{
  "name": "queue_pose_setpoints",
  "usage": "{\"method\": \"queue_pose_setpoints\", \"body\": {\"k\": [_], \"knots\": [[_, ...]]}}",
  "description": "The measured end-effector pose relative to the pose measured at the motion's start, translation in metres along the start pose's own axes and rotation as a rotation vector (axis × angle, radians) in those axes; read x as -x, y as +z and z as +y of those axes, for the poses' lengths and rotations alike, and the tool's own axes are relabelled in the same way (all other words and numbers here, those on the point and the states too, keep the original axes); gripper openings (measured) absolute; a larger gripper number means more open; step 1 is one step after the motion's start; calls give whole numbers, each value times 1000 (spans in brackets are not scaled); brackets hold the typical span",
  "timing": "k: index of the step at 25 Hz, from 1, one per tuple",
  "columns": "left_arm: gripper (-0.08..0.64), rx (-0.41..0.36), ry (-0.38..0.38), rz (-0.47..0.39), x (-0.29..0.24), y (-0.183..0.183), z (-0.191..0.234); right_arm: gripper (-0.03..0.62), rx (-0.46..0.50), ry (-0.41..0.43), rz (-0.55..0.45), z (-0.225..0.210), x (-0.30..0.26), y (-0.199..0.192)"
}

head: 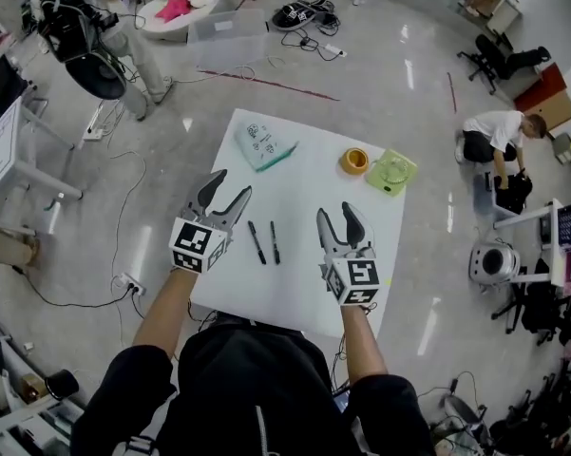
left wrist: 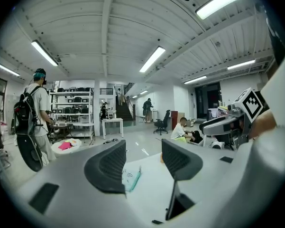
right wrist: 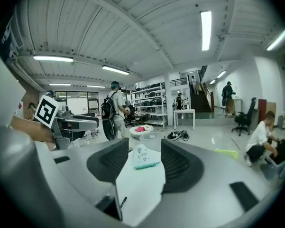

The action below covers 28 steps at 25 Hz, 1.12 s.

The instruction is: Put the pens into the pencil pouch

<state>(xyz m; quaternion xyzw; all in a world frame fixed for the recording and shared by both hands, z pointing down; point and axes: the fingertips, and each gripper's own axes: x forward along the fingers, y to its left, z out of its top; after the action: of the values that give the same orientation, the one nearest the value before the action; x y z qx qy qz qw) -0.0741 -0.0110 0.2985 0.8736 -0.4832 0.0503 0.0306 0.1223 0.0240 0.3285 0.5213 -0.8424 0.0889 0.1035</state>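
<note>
Two black pens (head: 256,242) (head: 275,242) lie side by side near the middle of the white table (head: 299,278). The pale pencil pouch (head: 264,145) with a teal edge lies at the table's far left. My left gripper (head: 230,186) hovers open just left of the pens, with nothing between its jaws. Right of the pens my right gripper (head: 336,213) is open and empty too. In the left gripper view the pouch (left wrist: 131,178) shows between the jaws of the left gripper (left wrist: 142,151). The right gripper (right wrist: 144,148) frames the pouch (right wrist: 144,157), and one pen's end (right wrist: 123,202) shows below.
An orange tape roll (head: 354,161) and a green object (head: 391,172) sit at the table's far right. People stand and crouch on the floor around, with cables, a clear bin (head: 228,38) and shelves beyond.
</note>
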Motion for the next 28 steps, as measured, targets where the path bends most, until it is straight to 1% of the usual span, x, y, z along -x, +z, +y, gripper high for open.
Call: {"method": "queue_pose_setpoints", "body": {"k": [3,8,16,19,24,28], "knots": [[261,-1,-5,19,-4,-4,6,187,-8,-12,-6,-8,-7,4],[256,-1,-29,51,-14,-13,20,196,-16,-16,21,-10,-21,1],[245,-34,-111,112,-56,-40,28,199,-31,-41,63,-17,-40,-28],[244,-30,-137,136,-69,-56,35,199,-47,-46,84,-12,-50,-43],[242,-26,-152,184,-90,-90,51,199,-70,-46,123,1,-69,-70],[236,-37,-171,238,-102,-128,51,199,-81,-55,150,9,-68,-93]]}}
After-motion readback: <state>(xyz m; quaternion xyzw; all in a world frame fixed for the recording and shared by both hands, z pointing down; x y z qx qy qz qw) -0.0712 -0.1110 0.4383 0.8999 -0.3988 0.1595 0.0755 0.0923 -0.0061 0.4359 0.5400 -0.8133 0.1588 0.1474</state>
